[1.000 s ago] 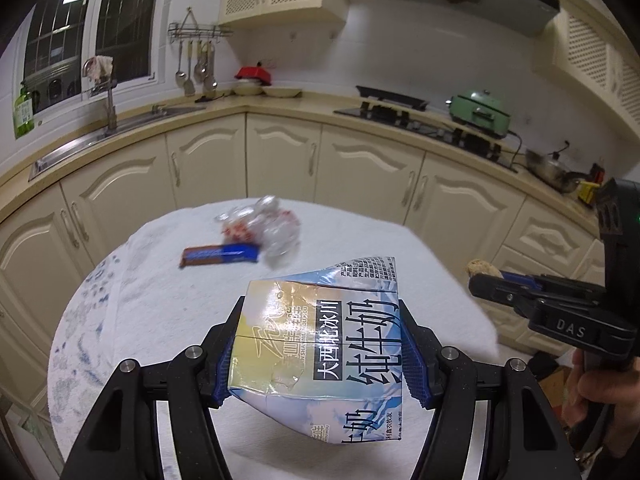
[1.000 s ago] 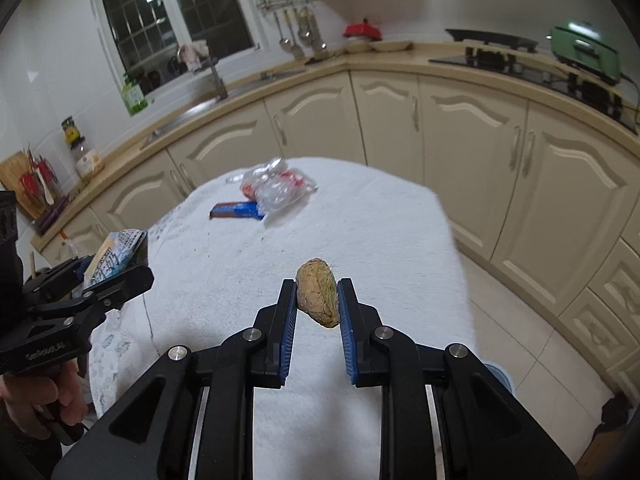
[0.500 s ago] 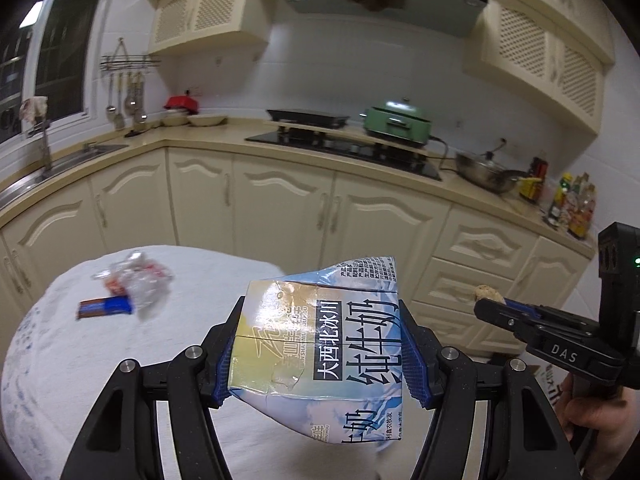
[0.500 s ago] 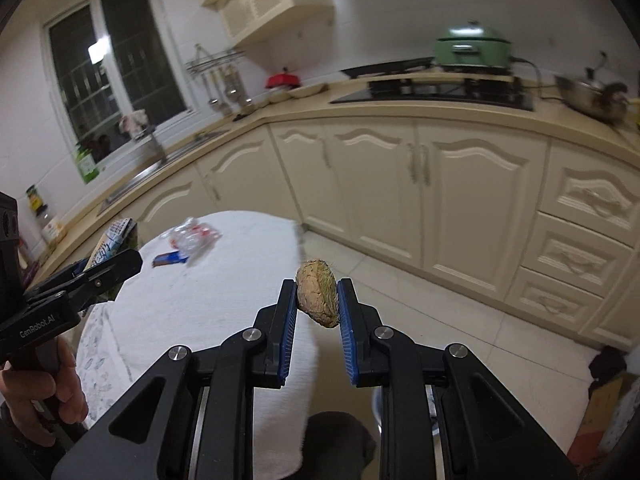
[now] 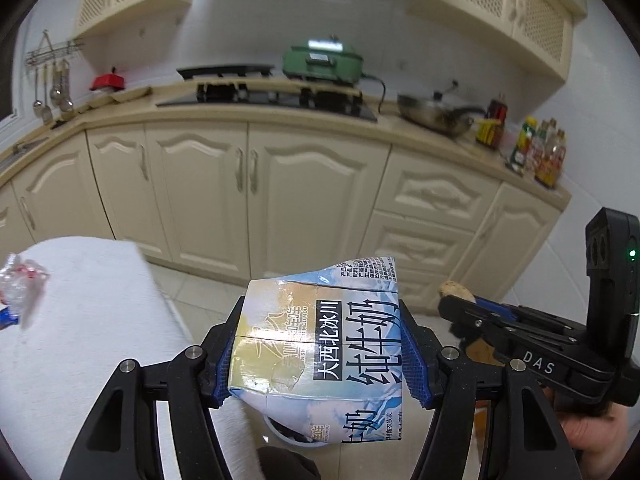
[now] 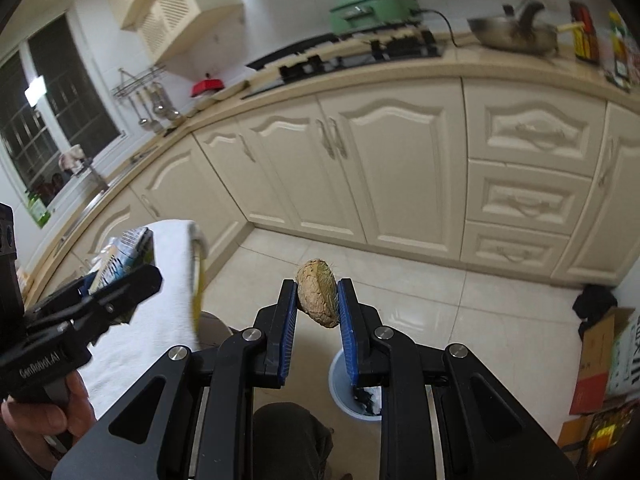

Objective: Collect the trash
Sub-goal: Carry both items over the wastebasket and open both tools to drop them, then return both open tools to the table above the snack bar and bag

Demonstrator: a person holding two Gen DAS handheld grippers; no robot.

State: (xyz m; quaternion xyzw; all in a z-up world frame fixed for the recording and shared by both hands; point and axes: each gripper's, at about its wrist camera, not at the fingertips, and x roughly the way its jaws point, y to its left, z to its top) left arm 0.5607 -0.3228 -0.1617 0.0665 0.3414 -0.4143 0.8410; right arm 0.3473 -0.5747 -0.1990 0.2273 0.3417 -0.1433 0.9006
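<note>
Milk carton point(image 5: 320, 344) fills the middle of my left view, clamped between the blue pads of my left gripper point(image 5: 320, 348), which has closed on its two sides; it is dented and creased, pale blue and cream with a black band of large Chinese characters, its top edge bent and tilted. Only this view shows the crumpled clear wrapper point(image 5: 22, 284) lying on the white tablecloth point(image 5: 80, 340) at far left, and, seen side-on at the right, my right gripper point(image 5: 452, 300) with a tan tip poking out past its fingers. My right view gives what the left cannot: the brown husk point(image 6: 317, 299), an oval, fibrous lump with fine hairs and a greenish face, pinched between the narrowly set blue pads of that same gripper point(image 6: 318, 308), held up over the tiled floor point(image 6: 420, 300). Below it, partly hidden behind the right finger, stands a pale blue bin point(image 6: 352, 392) with something dark inside; the left view catches only a sliver of its rim point(image 5: 280, 436) under the carton. The right view also shows the carton point(image 6: 120, 256) edge-on in my left gripper point(image 6: 116, 280), beside the table's edge.
</note>
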